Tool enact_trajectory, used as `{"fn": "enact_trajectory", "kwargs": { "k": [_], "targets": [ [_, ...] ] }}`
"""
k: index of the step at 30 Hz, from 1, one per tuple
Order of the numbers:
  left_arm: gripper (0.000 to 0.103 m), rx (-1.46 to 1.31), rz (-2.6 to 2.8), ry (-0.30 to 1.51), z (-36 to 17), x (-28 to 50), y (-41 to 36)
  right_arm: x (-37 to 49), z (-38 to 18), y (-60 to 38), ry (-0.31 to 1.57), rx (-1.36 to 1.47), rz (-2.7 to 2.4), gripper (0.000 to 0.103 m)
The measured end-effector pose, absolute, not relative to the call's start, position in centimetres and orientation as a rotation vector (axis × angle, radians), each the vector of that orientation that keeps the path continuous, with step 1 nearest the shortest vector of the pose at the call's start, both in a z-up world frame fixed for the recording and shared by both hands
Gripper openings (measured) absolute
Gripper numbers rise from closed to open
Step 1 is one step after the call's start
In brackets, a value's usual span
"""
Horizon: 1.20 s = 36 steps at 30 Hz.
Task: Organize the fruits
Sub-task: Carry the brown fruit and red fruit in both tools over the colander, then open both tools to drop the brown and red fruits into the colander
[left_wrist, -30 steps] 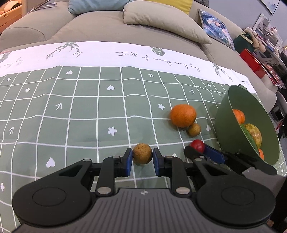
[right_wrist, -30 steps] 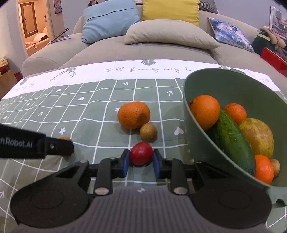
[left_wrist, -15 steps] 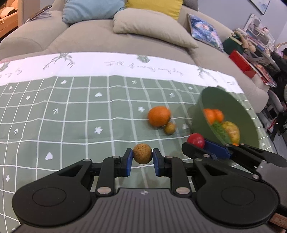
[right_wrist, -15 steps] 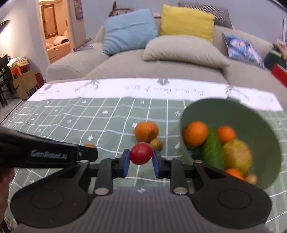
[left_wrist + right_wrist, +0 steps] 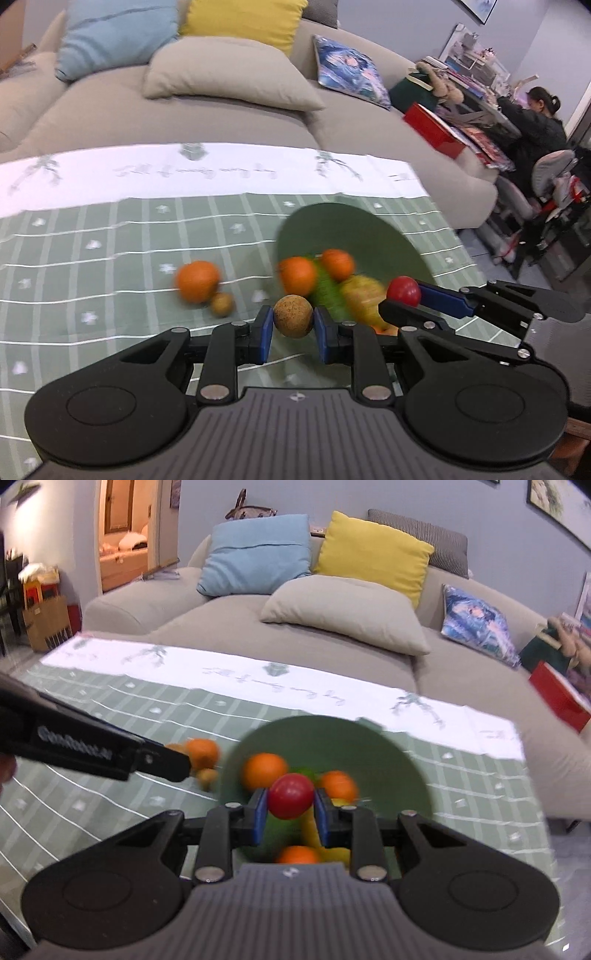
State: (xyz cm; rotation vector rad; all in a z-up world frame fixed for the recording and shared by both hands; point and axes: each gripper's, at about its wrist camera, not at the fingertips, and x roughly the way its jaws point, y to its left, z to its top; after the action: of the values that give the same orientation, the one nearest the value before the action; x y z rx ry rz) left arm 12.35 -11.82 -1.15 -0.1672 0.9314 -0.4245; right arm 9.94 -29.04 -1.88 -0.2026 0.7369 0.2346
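Observation:
My left gripper [image 5: 293,322] is shut on a round brown speckled fruit [image 5: 293,315], held in the air near the left rim of the green bowl [image 5: 343,229]. My right gripper [image 5: 290,802] is shut on a small red fruit [image 5: 290,791], held above the bowl [image 5: 328,738]; it also shows in the left wrist view [image 5: 403,290]. The bowl holds oranges [image 5: 264,771], a green cucumber and a yellow fruit [image 5: 364,295]. An orange [image 5: 197,281] and a small brown fruit [image 5: 222,304] lie on the green checked tablecloth left of the bowl.
The tablecloth [image 5: 92,258] covers a low table in front of a beige sofa [image 5: 332,635] with cushions. A red box [image 5: 434,134] and clutter stand at the right, where a person sits at a desk [image 5: 535,114].
Both grippers have lifted with their fruits and moved right toward the bowl. The right gripper now hangs over the bowl, and the left one is near its left rim.

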Motion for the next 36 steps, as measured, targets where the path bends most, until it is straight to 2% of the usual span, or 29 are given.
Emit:
{"fn": "enact_trajectory", "kwargs": {
  "k": [11,19,36],
  "targets": [
    [0.026,-0.225,-0.474,1.009,-2.1,16.2,-17.4,15.3,-3.6,-33.6,0.783,-0.406,0.275,0.023],
    [0.026,-0.255,-0.439,1.098,-4.0,19.5,-18.9,18.9,-6.1,-34.9,0.877,-0.401,0.340,0.023],
    [0.028,-0.224,-0.446,1.129,-4.9,20.1,-18.7,21.2,-8.5,-35.2,0.951,-0.353,0.371,0.023]
  ]
}}
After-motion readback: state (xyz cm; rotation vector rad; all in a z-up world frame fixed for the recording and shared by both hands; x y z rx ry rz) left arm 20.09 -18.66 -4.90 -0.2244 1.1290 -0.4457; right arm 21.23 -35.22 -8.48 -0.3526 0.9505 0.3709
